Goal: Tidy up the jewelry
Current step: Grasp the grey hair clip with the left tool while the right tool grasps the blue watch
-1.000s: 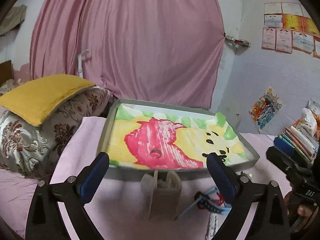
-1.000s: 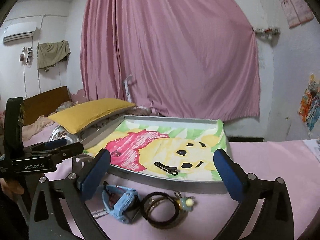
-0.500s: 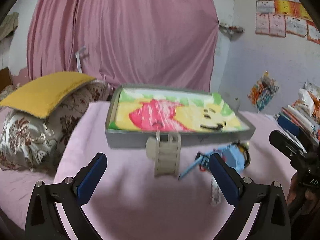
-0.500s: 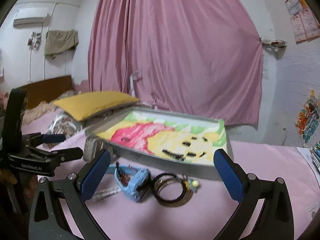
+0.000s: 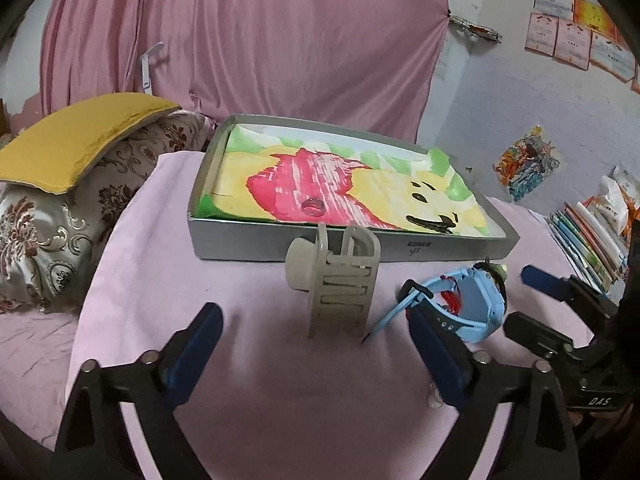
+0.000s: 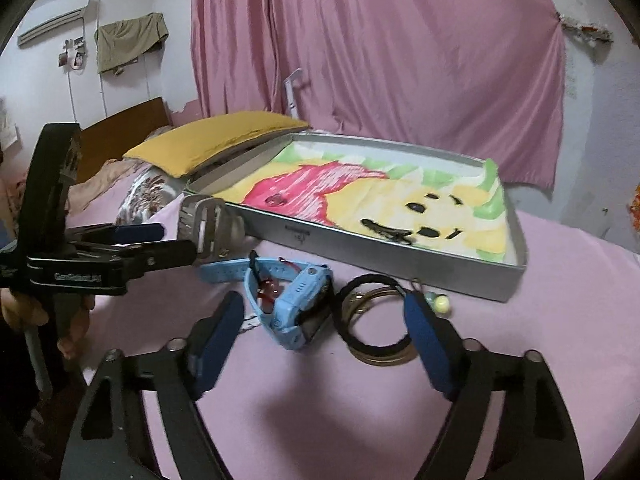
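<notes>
My right hand-held gripper [image 6: 320, 332], empty and closing, should straddle the pale blue plastic watch [image 6: 298, 300] squarely at mid-frame before pinching.

A pink curtain [image 5: 248, 40] hung far behind; a yellow pillow [image 5: 76, 136] lay left, certificates [image 5: 576, 40] covered the right wall.

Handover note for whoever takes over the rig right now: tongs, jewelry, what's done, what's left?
Left tongs: closing, empty, short of the beige clip.
Right tongs: closing, empty, with the blue watch between the jaws, untouched.
Black bangles lie right of the watch, all on the pink sheet before the tray.
Done: a ring and a black hairpin lie in the tray.
Left: clip, watch, bangles.
</notes>
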A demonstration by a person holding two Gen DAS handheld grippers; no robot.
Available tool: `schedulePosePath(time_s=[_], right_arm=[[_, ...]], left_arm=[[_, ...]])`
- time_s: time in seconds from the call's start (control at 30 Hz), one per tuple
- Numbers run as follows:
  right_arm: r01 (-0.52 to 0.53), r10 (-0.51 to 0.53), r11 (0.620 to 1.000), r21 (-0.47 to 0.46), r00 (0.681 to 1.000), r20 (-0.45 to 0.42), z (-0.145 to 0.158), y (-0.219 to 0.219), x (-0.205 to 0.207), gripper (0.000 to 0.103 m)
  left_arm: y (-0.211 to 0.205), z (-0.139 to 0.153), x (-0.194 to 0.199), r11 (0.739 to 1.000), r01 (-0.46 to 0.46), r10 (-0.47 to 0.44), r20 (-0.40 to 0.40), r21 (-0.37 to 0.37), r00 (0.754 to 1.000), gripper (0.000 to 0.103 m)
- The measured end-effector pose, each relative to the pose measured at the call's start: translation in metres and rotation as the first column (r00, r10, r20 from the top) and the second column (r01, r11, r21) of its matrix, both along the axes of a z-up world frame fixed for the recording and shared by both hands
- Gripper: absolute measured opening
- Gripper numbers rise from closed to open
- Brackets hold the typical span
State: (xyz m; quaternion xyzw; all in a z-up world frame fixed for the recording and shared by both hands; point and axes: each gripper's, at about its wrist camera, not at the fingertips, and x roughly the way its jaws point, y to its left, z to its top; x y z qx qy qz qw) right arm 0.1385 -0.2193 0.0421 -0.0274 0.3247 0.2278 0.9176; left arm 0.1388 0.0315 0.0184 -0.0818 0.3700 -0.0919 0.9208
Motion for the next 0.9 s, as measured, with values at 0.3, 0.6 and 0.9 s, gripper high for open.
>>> schedulePosePath(time_s=[0.3,0.6,0.9], right_arm=[[-0.011,0.009,1.000,-0.029,0.999,-0.053,-0.006,0.017,0.017,0.037],[-0.040,0.035,0.998,-0.048,0.993,-0.113,-0.013,0.026,0.026,0.034],[-0.028,0.029,1.000,0.010,0.992,-0.125,-0.013,0.015,0.018,0.017]], left_arm=[[-0.005,-0.002,0.014,0.999,0.025,-0.026,-0.024,-0.020,0.999,0.064],[-0.004,-0.006,0.027,0.999,0.025,-0.027,-0.054,-0.046,0.998,0.040],[-0.001,-0.003,0.016,0.999,0.028,-0.029,-0.035,-0.031,0.999,0.028]])
